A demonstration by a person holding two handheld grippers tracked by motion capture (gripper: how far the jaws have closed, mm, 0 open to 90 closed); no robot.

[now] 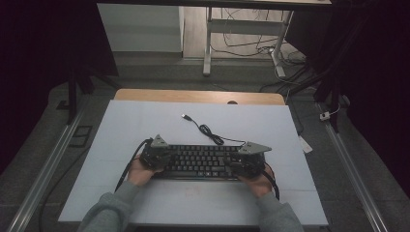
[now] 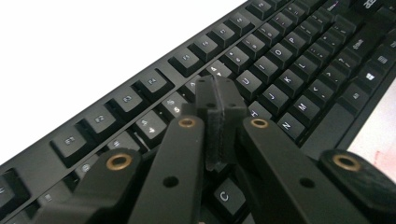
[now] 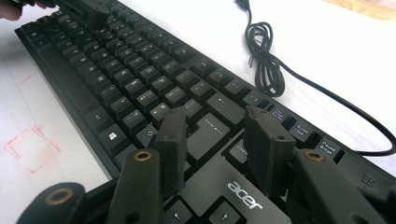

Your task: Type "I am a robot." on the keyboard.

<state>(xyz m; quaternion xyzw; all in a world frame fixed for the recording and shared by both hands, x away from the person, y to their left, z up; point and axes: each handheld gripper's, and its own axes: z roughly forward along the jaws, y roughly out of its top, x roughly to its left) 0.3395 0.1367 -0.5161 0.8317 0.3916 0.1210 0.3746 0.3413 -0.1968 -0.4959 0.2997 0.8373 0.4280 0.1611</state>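
I have both grippers over the keyboard [image 1: 200, 162], which lies flat across the near half of the white table [image 1: 145, 125], long side facing me. Its cable [image 1: 212, 135] runs off from the back edge toward one o'clock, loosely bundled, with the plug [image 1: 185, 116] lying free on the tabletop, connected to nothing.

My left gripper [image 1: 155, 155] hangs at the keyboard's nine o'clock end. In the left gripper view its jaws are pressed pad to pad with nothing between them, the joined tip [image 2: 219, 100] poised over the number and upper letter rows; I cannot tell whether it touches a key.

My right gripper [image 1: 249, 162] is at the three o'clock end. Its jaws stand about half apart, one finger [image 3: 172, 140] left of the Enter key [image 3: 210, 133] and the other [image 3: 268, 144] right of it, gripping nothing.

My judgement: positioning is done, and the closed left tip looks set for pressing keys. Any pressing, or lifting the board, is left to do.
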